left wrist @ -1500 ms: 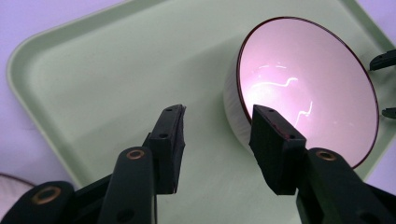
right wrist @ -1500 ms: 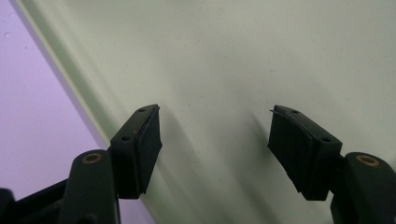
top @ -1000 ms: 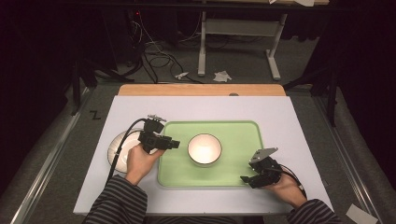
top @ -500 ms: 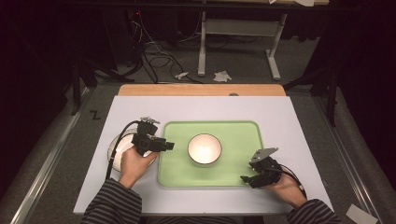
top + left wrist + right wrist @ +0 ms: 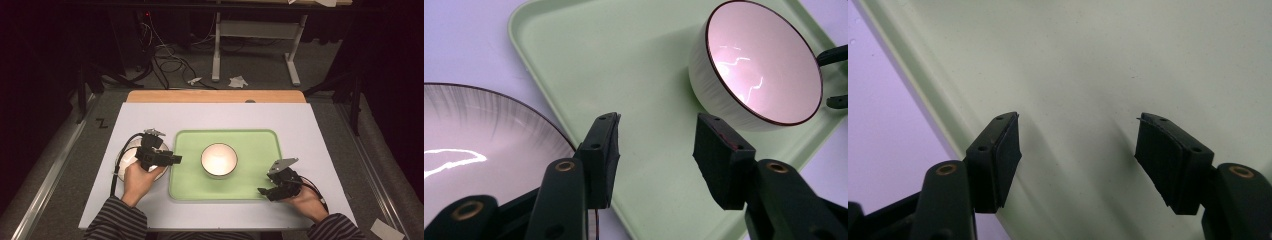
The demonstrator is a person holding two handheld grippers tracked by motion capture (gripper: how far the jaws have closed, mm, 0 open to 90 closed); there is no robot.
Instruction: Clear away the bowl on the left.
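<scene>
A white bowl (image 5: 219, 160) with a dark rim stands in the middle of a pale green tray (image 5: 250, 145). Left of the tray lies a white plate (image 5: 127, 156), partly under the person's left hand. My left gripper (image 5: 176, 160) hovers open over the tray's left rim, holding nothing. In the left gripper view its jaws (image 5: 659, 125) stand wide apart above the tray (image 5: 624, 55), with the plate (image 5: 484, 130) at left and the bowl (image 5: 764, 60) at upper right. My right gripper (image 5: 263, 191) is open and empty over the tray's front right corner (image 5: 1098, 50).
The tray rests on a white table (image 5: 310, 130) with a wooden strip (image 5: 215, 96) along its far edge. Beyond that are a dark floor, cables (image 5: 165, 60) and a metal stand (image 5: 216, 45). The tray's rim runs beside the right gripper's left jaw.
My left gripper has drifted a little left and toward the person, still open, uncovering less of the plate. The right gripper, bowl and tray have stayed put.
</scene>
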